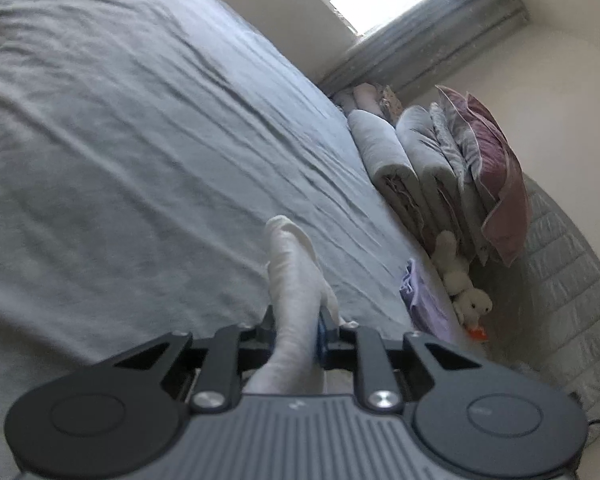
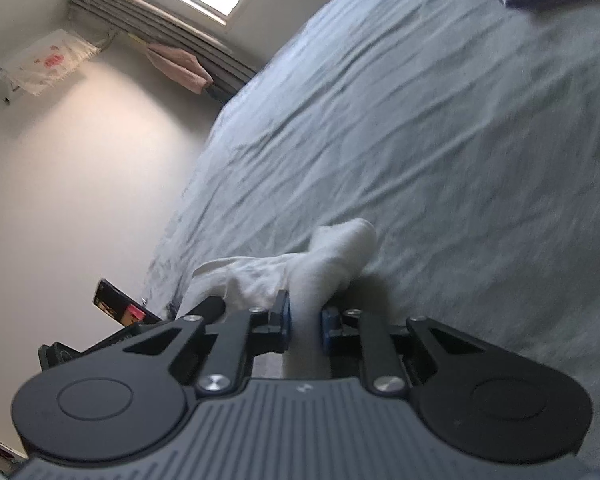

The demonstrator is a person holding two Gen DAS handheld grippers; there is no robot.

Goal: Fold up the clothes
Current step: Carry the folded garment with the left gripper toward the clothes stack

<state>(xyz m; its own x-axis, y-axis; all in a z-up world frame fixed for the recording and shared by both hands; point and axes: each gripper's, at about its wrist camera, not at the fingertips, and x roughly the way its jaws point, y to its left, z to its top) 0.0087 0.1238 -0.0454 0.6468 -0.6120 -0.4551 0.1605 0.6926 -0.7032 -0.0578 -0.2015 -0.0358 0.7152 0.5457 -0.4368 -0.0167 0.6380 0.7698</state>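
Both the left claw (image 1: 298,320) and the right claw (image 2: 306,318) are clenched on the white garment (image 1: 294,276); it looks soft, light and limp, so the edges are best to hold.

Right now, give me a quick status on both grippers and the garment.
Left gripper shut on white garment. Right gripper shut on it too. Garment lifted over grey bed sheet. Nothing in the way.

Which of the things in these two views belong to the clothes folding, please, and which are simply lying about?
Part of the job:
- white garment, clamped by the left gripper and right gripper
- folded lavender cloth
- grey bed sheet, the work surface

Lying about:
- stacked bedding and pink pillow
- plush toy
- pink towel
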